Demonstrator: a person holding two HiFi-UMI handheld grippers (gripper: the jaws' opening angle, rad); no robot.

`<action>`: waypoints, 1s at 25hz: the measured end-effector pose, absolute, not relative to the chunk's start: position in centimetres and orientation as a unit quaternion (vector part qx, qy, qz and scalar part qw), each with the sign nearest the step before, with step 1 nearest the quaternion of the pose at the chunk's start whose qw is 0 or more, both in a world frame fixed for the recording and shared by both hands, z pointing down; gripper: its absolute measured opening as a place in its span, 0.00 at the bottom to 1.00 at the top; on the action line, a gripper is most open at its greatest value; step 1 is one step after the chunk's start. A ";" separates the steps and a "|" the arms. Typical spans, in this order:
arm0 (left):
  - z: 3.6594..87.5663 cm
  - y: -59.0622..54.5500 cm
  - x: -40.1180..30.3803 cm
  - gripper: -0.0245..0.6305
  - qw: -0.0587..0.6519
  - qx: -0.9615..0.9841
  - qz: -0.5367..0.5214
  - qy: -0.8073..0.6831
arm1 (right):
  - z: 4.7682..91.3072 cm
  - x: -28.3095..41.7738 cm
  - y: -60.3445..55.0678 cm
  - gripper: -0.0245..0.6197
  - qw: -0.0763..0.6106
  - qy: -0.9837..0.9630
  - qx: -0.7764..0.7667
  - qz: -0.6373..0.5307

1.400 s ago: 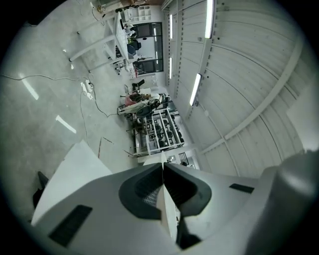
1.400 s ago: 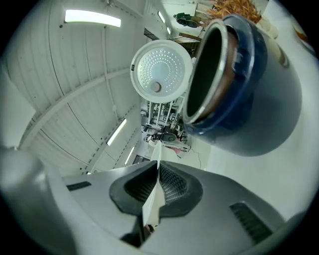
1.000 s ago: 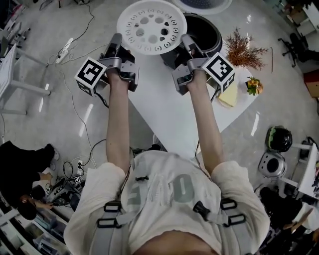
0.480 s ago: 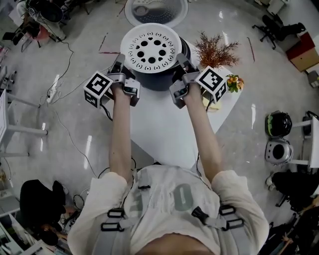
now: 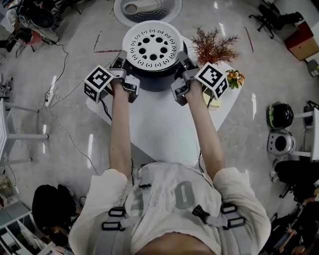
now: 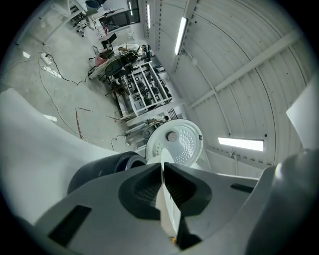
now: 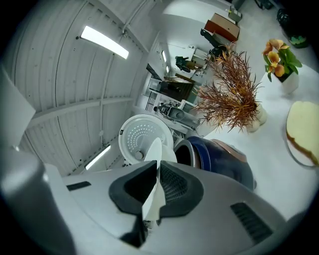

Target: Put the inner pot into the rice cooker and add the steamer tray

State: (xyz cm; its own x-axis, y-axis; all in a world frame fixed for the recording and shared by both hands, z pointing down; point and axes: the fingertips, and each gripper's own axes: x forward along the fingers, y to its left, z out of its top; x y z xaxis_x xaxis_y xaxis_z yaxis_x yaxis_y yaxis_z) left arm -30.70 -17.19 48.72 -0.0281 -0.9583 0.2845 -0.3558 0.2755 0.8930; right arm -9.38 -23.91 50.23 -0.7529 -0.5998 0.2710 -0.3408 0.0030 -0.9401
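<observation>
Both bare forearms reach out far and nearly parallel, wrists level and tipped only slightly downward. The left tool (image 5: 123,56) is clamped on the left rim of the white round perforated plastic steamer tray (image 5: 152,46), and the right tool (image 5: 181,55) is clamped on its right rim. Each gripper view confirms it: the jaws are pressed together on the tray's thin white edge, seen edge-on between the dark pads. The steamer tray lies flat and centred over the mouth of the dark blue round rice cooker (image 5: 152,82), covering the opening in the head view, so I can't tell whether it rests on the rim or hangs just above. Whether the inner pot is inside can't be told either. Beyond it, the cooker's open lid with a white dotted inner face (image 5: 147,9) stands back at the far side. The cooker sits at the far end of the white tabletop (image 5: 154,124), which narrows toward the person. There's plenty of bare surface between the arms on the near side. The left tool is right at the tabletop's left edge, with grey glossy floor (image 5: 65,129) below. On the right it's tighter: a dried reddish-brown sprig (image 5: 213,47) stands just beside the cooker, a small pot of orange flowers (image 5: 234,78) is near the right edge, and a pale yellow slab on a plate (image 5: 213,99) lies under the right wrist. The count is two tools, one tray, one cooker, one sprig, one flower pot and one plate.
</observation>
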 end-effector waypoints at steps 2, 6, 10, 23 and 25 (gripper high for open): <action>49.4 -17.3 -30.7 0.08 0.476 0.514 -0.306 -0.644 | 50.7 -9.4 -24.0 0.08 0.100 0.701 -0.338 -0.620; 50.3 -17.4 -30.5 0.08 0.479 0.521 -0.277 -0.650 | 51.6 -9.3 -24.1 0.08 0.092 0.699 -0.347 -0.618; 50.6 -17.6 -30.5 0.08 0.476 0.522 -0.263 -0.657 | 52.4 -9.4 -24.2 0.08 0.080 0.697 -0.349 -0.621; 52.4 -18.1 -30.5 0.08 0.459 0.521 -0.166 -0.700 | 53.3 -9.0 -24.8 0.10 0.027 0.723 -0.377 -0.579; 52.8 -18.1 -30.9 0.08 0.454 0.513 -0.145 -0.714 | 53.2 -8.7 -25.3 0.10 0.023 0.729 -0.391 -0.562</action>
State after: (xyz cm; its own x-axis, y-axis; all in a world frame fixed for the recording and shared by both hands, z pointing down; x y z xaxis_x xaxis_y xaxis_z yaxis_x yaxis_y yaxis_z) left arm -30.92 -18.06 52.76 -0.0619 -0.8644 0.4989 -0.6007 0.4315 0.6730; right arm -8.71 -25.27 53.18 -0.6928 -0.5956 0.4065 -0.5449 0.0632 -0.8361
